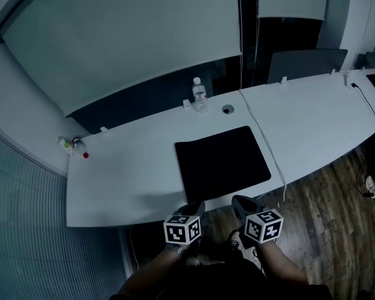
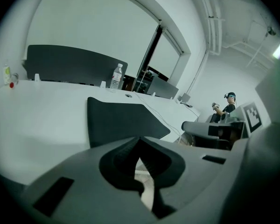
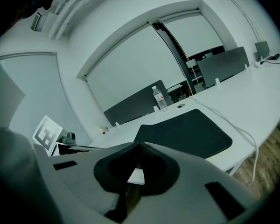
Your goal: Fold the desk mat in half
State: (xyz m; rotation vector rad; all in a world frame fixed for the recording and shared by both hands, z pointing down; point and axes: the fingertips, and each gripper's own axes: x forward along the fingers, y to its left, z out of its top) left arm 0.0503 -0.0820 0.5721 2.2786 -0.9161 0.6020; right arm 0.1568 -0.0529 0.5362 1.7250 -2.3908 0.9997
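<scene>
The long white curved bench (image 1: 125,167) is filling most of the head view. On it the black rectangular soft desk mat (image 1: 222,161) is lying flat and unfolded, with its 6 o'clock edge running close along the bench's front lip.

The left gripper (image 1: 194,207) and the right gripper (image 1: 240,202) are hanging off the bench at the mat's 6 o'clock, apart from it. On each, the jaws are standing together with nothing between them.

The mat is looking thin, light and limp, probably rubber-backed. It is likely to drape and sag rather than hold a line, and to cling to the bench instead of sliding. The two near corners, at 5 and 7 o'clock, are the natural places to pinch, one per gripper. The jaws would have to part first and slip under the edge.

A thin white cable (image 1: 265,140) is trailing just beside the mat's 3 o'clock edge and over the bench front, where the right corner lift could snag it. A clear plastic water bottle (image 1: 200,96) is standing at the mat's 11 o'clock, near the far edge, so a folded half should be landing short of it. Bare bench is lying open toward 9 o'clock.
</scene>
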